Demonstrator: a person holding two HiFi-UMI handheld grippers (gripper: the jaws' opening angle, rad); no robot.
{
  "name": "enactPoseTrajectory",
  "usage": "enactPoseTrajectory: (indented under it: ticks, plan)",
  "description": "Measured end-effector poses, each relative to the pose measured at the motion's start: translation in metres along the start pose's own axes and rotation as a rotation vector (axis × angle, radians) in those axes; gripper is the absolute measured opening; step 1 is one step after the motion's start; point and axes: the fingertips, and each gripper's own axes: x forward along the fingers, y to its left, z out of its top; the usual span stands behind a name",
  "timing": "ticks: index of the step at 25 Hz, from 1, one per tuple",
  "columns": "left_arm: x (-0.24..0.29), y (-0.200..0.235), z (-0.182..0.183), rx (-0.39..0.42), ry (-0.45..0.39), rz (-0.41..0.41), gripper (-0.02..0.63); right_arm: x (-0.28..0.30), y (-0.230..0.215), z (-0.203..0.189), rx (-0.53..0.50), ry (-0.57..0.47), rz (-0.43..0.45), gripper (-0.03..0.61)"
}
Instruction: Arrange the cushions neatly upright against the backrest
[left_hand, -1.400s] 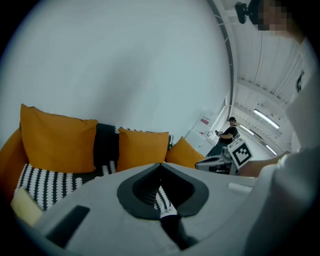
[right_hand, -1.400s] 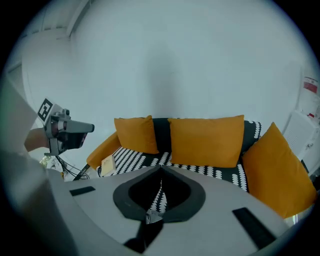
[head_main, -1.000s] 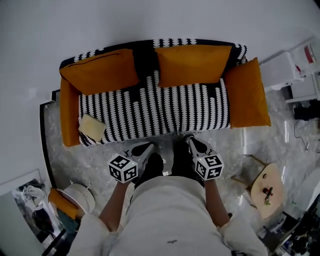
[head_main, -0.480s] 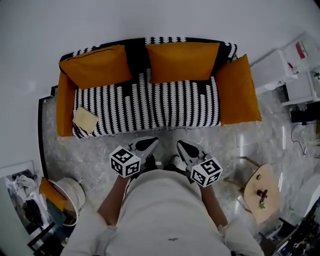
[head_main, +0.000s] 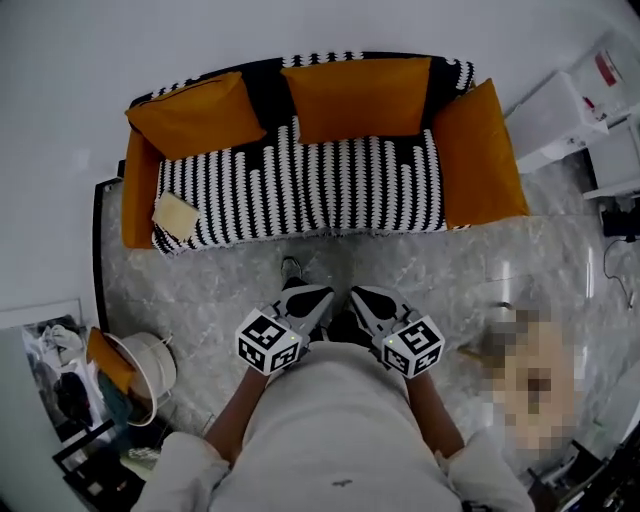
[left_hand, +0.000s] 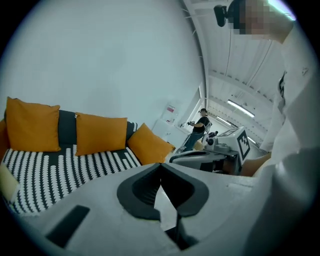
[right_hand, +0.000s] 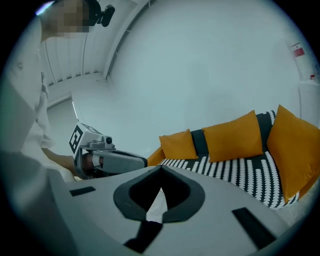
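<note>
1. Standing back from the sofa (head_main: 330, 190), the person held the left gripper (head_main: 312, 298) and the right gripper (head_main: 362, 298) low at centre frame. Each had its jaws pressed together with nothing between them, well apart from every cushion.
2. Two cushions stood upright against the backrest: the left cushion (head_main: 195, 112) at upper left, slightly tilted, and the middle cushion (head_main: 355, 97) at top centre.
3. At upper right, the right cushion (head_main: 478, 152) leaned on the sofa's end rather than the backrest, so it looked like the piece left to fix.
4. Doing that well probably meant opening one gripper before reaching and pinching the cushion by a top edge. It could then be turned to face forward and set just beside the middle cushion.
5. Being soft, it would likely sag, so a push at its base should help it stand.
6. A pale item (head_main: 175, 213) lay on the seat at left; what it was could not be told.
</note>
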Motion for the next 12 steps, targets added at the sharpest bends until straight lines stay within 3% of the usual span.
enactPoseTrajectory:
  ticks: [6, 12]
  plan:
    - [-0.002, -0.031, -0.032, -0.064, -0.023, 0.017, 0.012, -0.021, 0.011, -0.029, -0.012, 0.036, 0.04, 0.008]
    - [0.006, -0.036, -0.028, -0.069, -0.049, 0.031, 0.012, -0.032, 0.0, -0.03, -0.006, 0.052, 0.034, 0.008]
